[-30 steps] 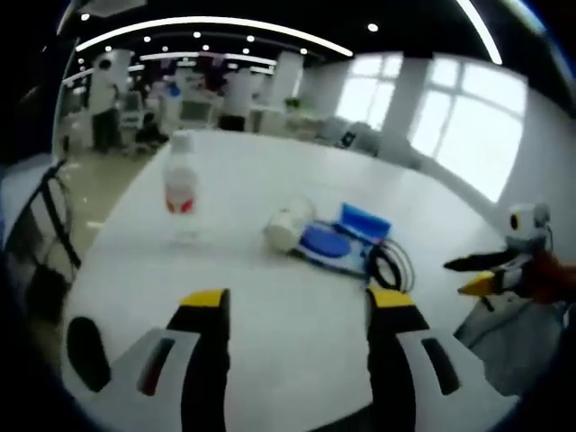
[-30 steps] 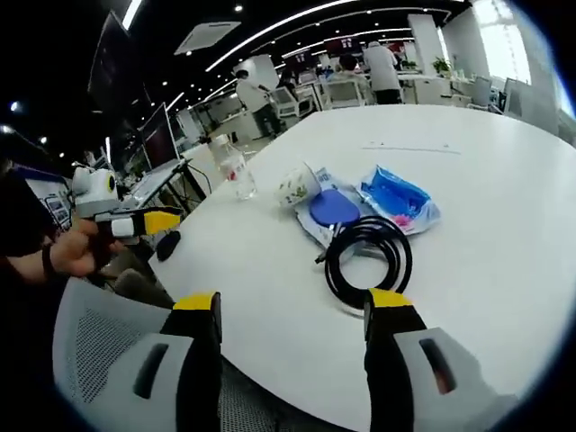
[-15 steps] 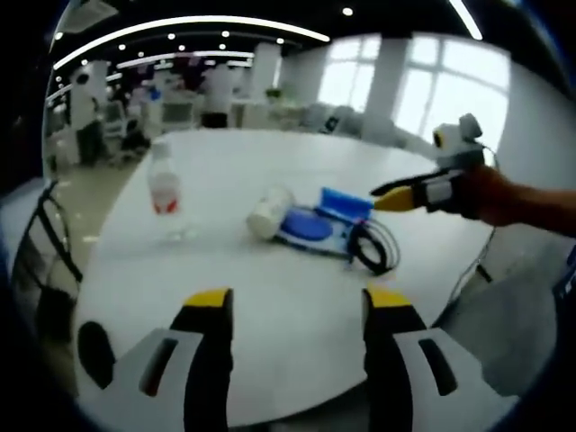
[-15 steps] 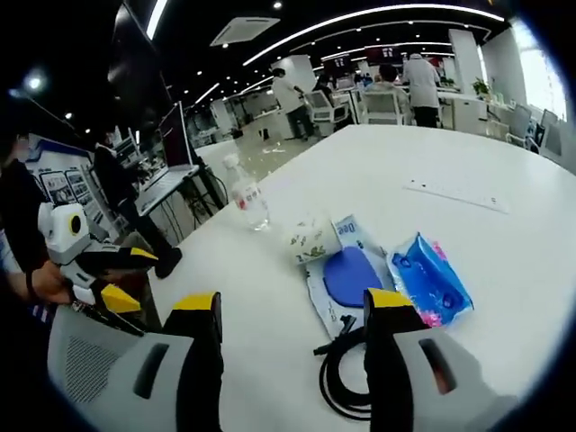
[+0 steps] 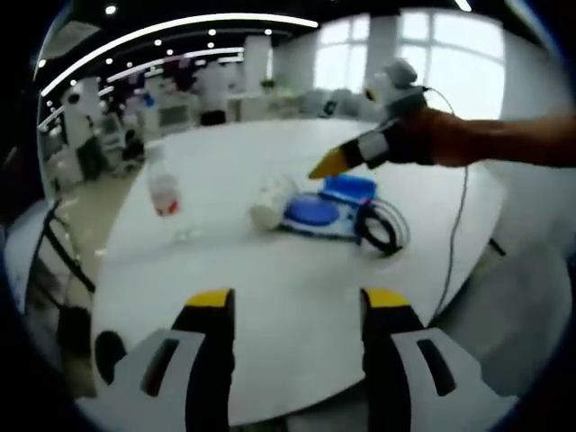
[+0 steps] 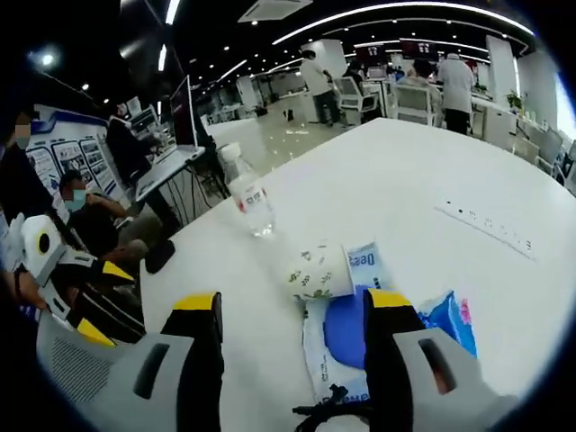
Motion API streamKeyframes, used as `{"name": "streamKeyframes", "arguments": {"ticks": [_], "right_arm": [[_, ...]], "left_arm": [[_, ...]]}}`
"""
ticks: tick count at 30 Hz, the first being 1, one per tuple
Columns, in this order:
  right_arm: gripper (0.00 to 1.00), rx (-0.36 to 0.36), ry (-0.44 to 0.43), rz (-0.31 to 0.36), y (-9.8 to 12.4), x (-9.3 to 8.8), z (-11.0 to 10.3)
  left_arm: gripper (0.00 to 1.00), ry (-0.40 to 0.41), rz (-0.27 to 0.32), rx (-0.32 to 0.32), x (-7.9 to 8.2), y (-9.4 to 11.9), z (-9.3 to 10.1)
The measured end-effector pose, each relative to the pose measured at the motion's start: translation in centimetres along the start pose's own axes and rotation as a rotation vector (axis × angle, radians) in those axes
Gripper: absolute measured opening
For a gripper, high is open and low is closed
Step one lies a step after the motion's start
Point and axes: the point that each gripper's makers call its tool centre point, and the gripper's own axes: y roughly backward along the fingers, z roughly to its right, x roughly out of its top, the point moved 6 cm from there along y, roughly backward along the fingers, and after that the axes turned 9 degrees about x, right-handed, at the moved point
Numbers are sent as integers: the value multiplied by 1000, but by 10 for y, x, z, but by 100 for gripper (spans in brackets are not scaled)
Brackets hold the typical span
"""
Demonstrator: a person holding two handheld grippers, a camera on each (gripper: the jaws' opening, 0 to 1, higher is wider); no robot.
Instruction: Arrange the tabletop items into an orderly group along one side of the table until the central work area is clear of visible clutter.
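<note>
White glossy table (image 6: 432, 171) holds clear bottle (image 6: 247, 201) (ribbed plastic).

right gripper (image 5: 328, 165) moved in over the blue pouches (image 5: 328, 205), nearer the paper cup (image 5: 268, 204)

Open-plan office: ceiling light strips (image 6: 378, 13), rows of desks with monitors (image 6: 184, 103), seated and standing people (image 6: 454, 76).

In the left gripper view we look from off the white table's (image 5: 270, 297) edge across it, well back. In the right gripper view we look down from above and close over the paper cup (image 6: 317, 271). Both views share the water bottle (image 5: 166, 193) and blue lid (image 6: 346, 329).
</note>
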Motion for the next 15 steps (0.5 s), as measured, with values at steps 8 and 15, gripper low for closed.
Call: {"name": "streamKeyframes", "arguments": {"ticks": [8,15], "right_arm": [[63,27,-33,-42,-24,1,13],[62,33,-102,-54,-47,-3,44]], "left_arm": [[50,35,-7,29,-3,0,-5],[50,52,-9,8,-4,-2,-3]]}}
